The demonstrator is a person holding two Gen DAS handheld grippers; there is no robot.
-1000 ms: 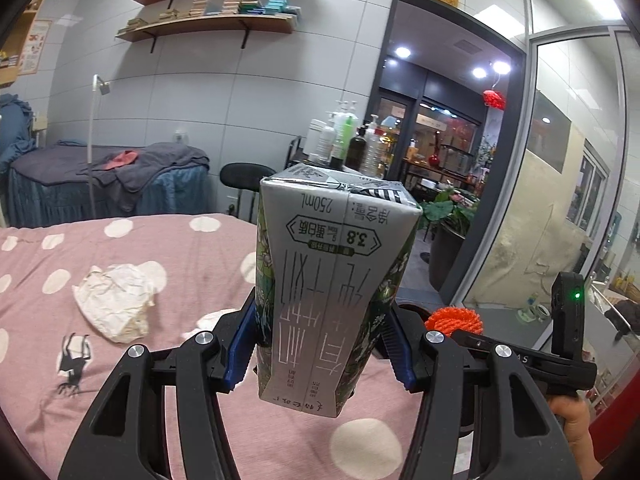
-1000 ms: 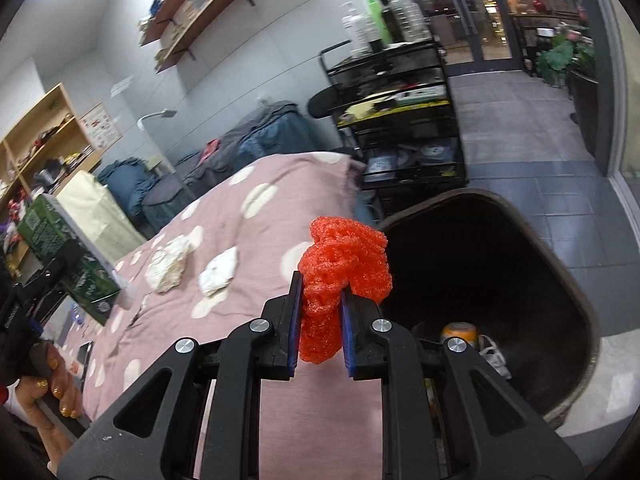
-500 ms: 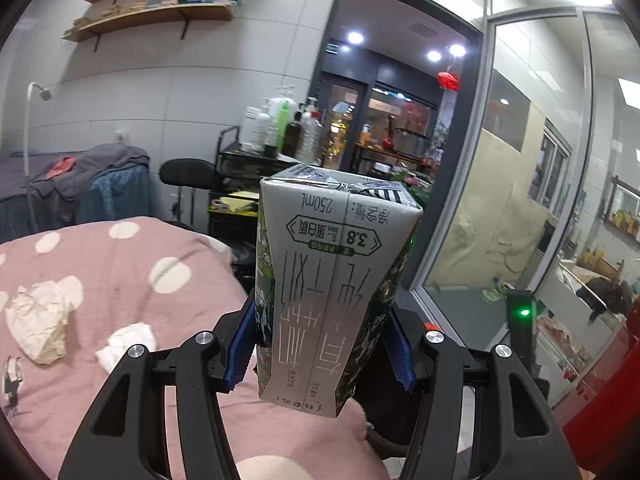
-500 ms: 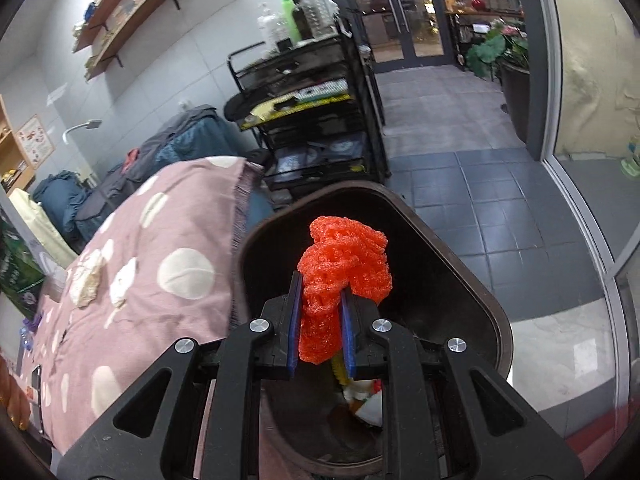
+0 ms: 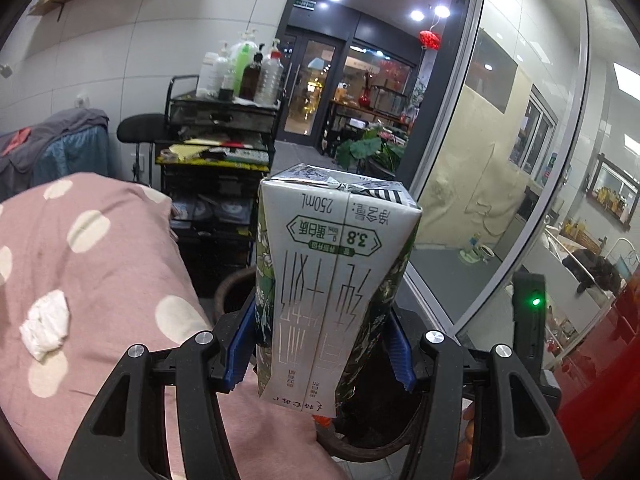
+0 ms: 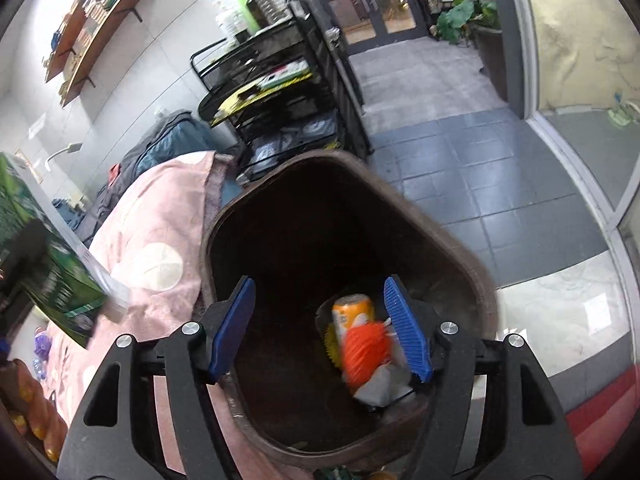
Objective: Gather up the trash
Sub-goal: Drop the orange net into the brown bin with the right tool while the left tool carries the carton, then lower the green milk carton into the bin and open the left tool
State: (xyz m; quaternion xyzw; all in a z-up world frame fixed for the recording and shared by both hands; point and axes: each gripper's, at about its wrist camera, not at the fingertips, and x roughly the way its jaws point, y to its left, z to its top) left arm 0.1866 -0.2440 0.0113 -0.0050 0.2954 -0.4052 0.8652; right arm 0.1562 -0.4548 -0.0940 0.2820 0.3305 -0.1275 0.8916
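Trash collection at a bedside bin, one claw emptied, one loaded.

Bed point(image 5: 100, 248) with a pink polka-dot cover fills the left; a crumpled white paper wad point(image 5: 45, 323) lies on it, uncollected. Beside the bed stands a dark brown bin point(image 6: 448, 240), positioned for drops off the bed's edge. Left claw point(image 5: 320, 344) grips a 250 mL milk carton point(image 5: 336, 276) squarely by its sides, upside down, near the bin, likely next to go in. Right claw point(image 6: 320, 330) hovers directly over the bin with blue pads spread wide and nothing between them. Below it, blurred, an orange foam net point(image 6: 366, 350) sits among the rubbish beside an orange can point(image 6: 352, 312).
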